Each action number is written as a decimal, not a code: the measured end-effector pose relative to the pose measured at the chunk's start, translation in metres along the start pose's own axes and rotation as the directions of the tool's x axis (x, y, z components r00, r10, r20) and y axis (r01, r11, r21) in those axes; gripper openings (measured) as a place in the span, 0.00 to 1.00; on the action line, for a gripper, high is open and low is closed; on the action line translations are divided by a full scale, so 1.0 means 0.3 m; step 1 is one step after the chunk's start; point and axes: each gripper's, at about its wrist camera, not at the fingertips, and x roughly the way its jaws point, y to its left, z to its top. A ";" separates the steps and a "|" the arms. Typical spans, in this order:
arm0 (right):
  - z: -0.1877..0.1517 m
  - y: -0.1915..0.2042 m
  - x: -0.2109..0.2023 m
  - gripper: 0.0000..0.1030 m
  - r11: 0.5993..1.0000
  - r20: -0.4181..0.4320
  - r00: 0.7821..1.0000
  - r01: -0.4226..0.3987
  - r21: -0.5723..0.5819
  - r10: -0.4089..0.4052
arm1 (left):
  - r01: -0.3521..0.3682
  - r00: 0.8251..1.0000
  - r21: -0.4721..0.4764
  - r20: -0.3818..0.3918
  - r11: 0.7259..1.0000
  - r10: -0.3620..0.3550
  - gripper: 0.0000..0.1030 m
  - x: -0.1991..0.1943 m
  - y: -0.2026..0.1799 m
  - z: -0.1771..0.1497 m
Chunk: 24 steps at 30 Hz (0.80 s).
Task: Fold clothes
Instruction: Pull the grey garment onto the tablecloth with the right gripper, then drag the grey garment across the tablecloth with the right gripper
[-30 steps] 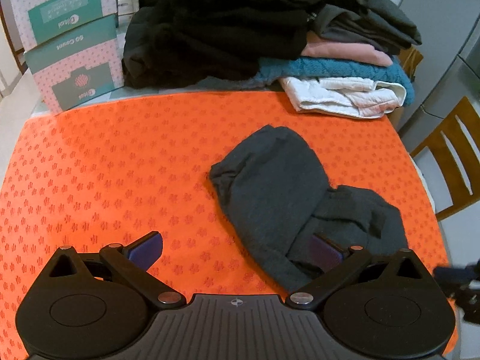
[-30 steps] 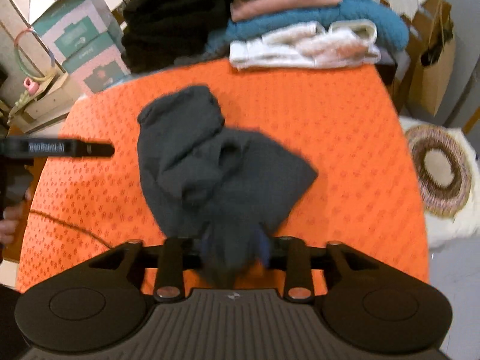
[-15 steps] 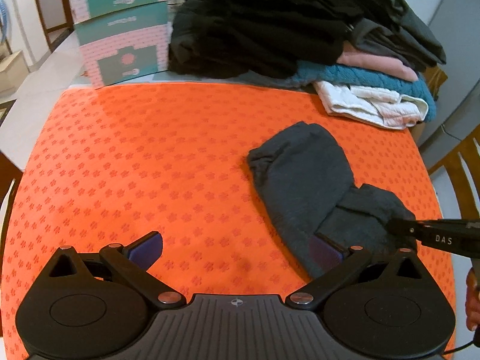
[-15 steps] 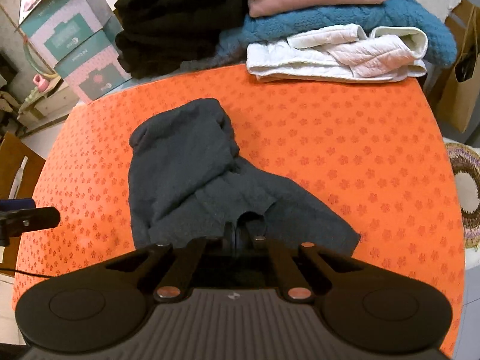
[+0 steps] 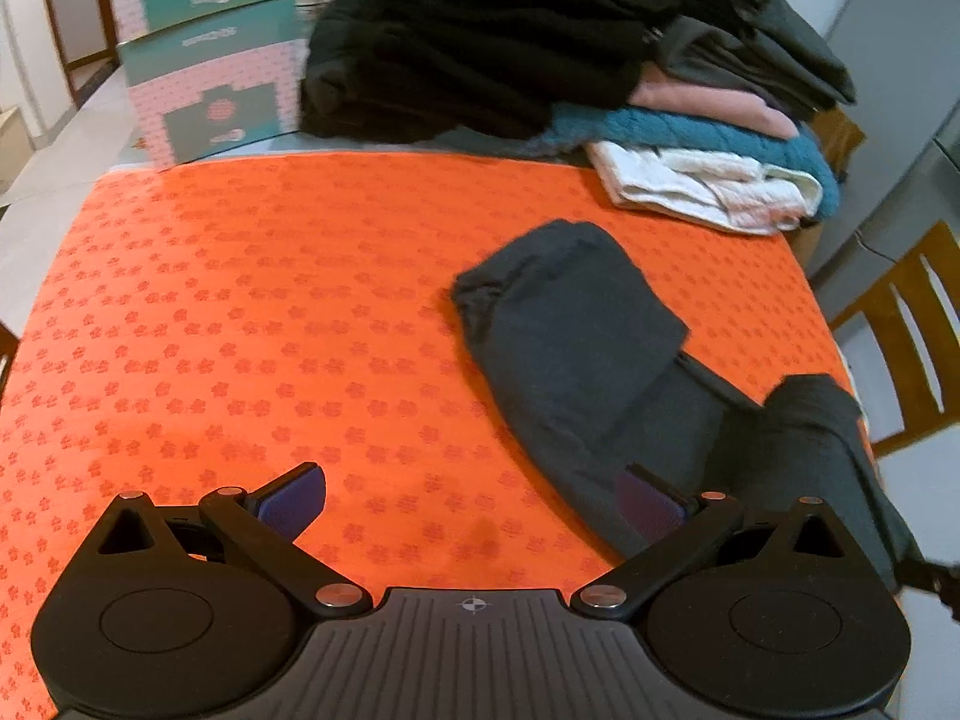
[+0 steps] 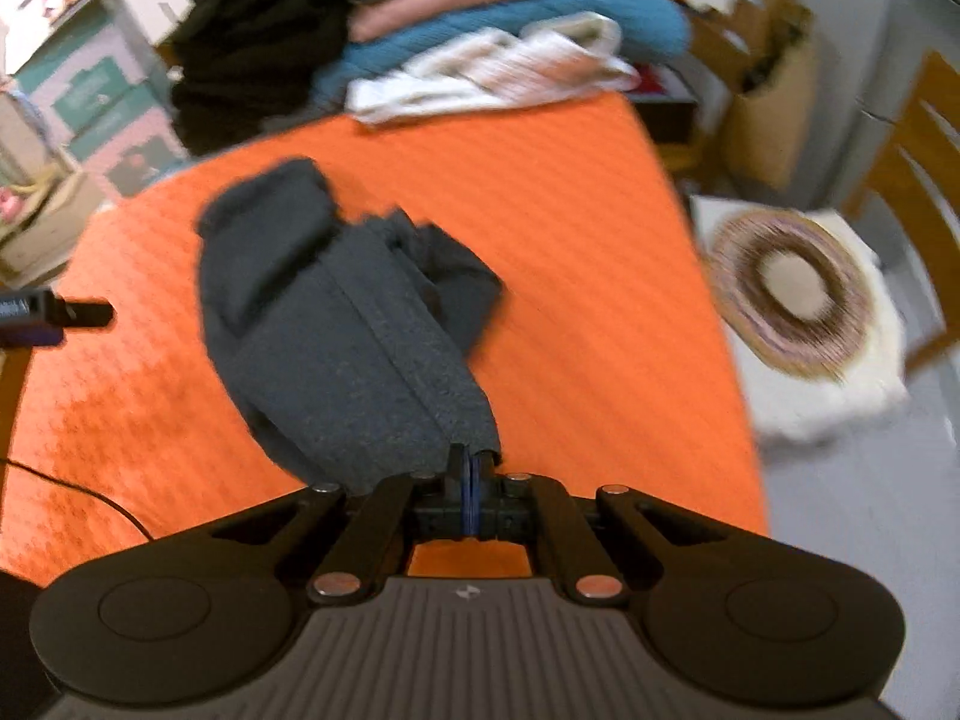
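Note:
A dark grey garment lies crumpled on the orange patterned tablecloth, right of the middle. My left gripper hovers open over the cloth at the near edge, its right finger just over the garment's near hem, nothing between its pads. In the right wrist view the same grey garment stretches from my right gripper, which is shut on the garment's near edge and lifts it off the tablecloth. The picture there is motion-blurred.
A stack of folded clothes in black, pink, teal and white fills the table's far side. Teal and pink cartons stand at the far left. A wooden chair stands to the right, and a round woven cushion lies beside the table.
My right gripper closed on the grey garment's near edge and pulled it right, drawing the fabric out long. The left gripper slid sideways, still open.

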 end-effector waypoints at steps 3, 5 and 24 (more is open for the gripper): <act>-0.109 -0.073 -0.029 0.01 0.997 -0.049 0.997 0.067 0.047 -0.065 | 0.018 1.000 0.026 -0.008 0.999 -0.018 1.00 0.012 -0.029 -0.006; -0.189 -0.121 -0.043 0.01 0.991 -0.090 0.990 0.113 0.075 -0.106 | 0.028 0.999 0.039 -0.016 0.999 -0.028 1.00 0.021 -0.043 -0.009; -0.209 -0.029 -0.014 0.58 0.981 0.060 0.985 0.168 -0.093 -0.163 | 0.051 0.997 0.176 -0.063 0.983 -0.040 1.00 0.030 -0.134 -0.050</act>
